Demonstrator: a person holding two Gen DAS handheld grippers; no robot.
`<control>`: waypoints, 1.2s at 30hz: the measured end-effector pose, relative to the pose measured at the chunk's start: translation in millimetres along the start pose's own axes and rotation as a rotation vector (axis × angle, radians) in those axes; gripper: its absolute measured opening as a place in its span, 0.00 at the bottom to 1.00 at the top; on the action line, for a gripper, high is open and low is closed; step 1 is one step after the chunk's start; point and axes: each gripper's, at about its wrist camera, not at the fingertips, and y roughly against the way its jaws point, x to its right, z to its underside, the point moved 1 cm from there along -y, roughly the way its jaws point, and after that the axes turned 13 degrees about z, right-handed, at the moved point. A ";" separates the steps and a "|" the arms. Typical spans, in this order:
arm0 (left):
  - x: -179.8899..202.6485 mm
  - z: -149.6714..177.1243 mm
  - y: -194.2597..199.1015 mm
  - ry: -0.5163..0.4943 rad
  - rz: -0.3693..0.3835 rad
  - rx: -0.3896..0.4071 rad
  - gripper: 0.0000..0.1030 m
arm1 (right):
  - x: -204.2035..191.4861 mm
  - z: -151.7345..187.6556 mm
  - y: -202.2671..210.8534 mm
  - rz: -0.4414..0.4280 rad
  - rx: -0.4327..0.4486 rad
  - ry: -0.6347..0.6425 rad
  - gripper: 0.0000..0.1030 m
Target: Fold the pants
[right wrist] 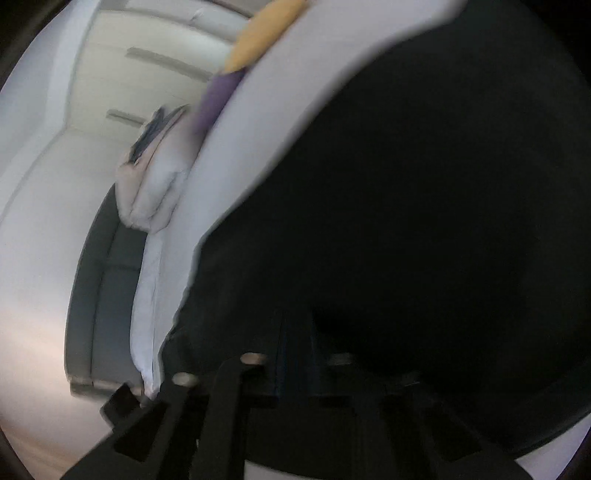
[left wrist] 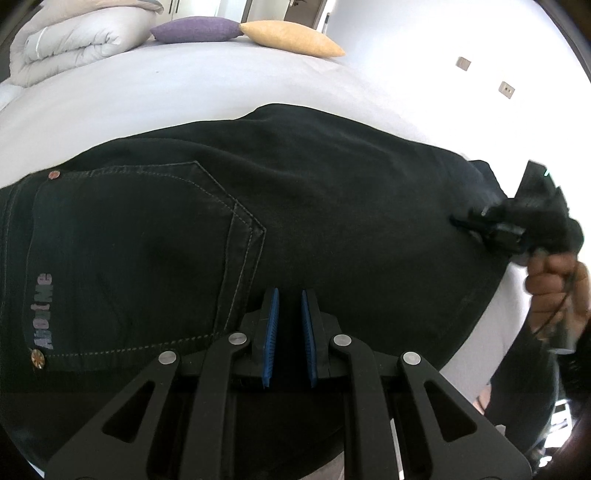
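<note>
White-sheeted bed (left wrist: pixel 147 96) filled the frame, a folded pale duvet (left wrist: pixel 74 40) at its far left with a purple cushion (left wrist: pixel 195 29) and a yellow cushion (left wrist: pixel 291 37) beside it. The black denim pants (left wrist: pixel 314 206) lay flat across the near part of the bed, back side up — stitched rear pocket (left wrist: pixel 147 258) with lettering and a copper rivet (left wrist: pixel 38 359) toward the left, cloth already looking doubled leg on leg. Left gripper (left wrist: pixel 289 332) hovered low over the near edge of the denim, its blue pads (left wrist: pixel 272 332) parted by a narrow gap with nothing between them: released. Right gripper (left wrist: pixel 476 225) sat at the far right end of the pants, held in the person's hand (left wrist: pixel 554 280), tip on or in the cloth; its own view was blurred and dark, so whether the fingers were clenched on fabric could not be told. Judged step: taking hold of the ends for the next fold. To do it well, pinch every layer at the edge, lift both ends level — and lay hem square to waistband without dragging the lower layer.
</note>
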 end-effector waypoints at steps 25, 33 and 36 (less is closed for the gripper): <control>-117.8 -4.2 93.6 0.091 -0.160 0.125 0.12 | -79.7 31.3 85.4 -0.008 0.129 0.239 0.08; -133.7 1.4 99.9 0.144 -0.103 0.153 0.12 | -216.3 43.3 -86.5 -0.101 -0.207 0.366 0.13; -141.4 3.4 101.2 0.156 -0.089 0.157 0.12 | -215.1 43.7 -130.8 -0.079 -0.235 0.341 0.13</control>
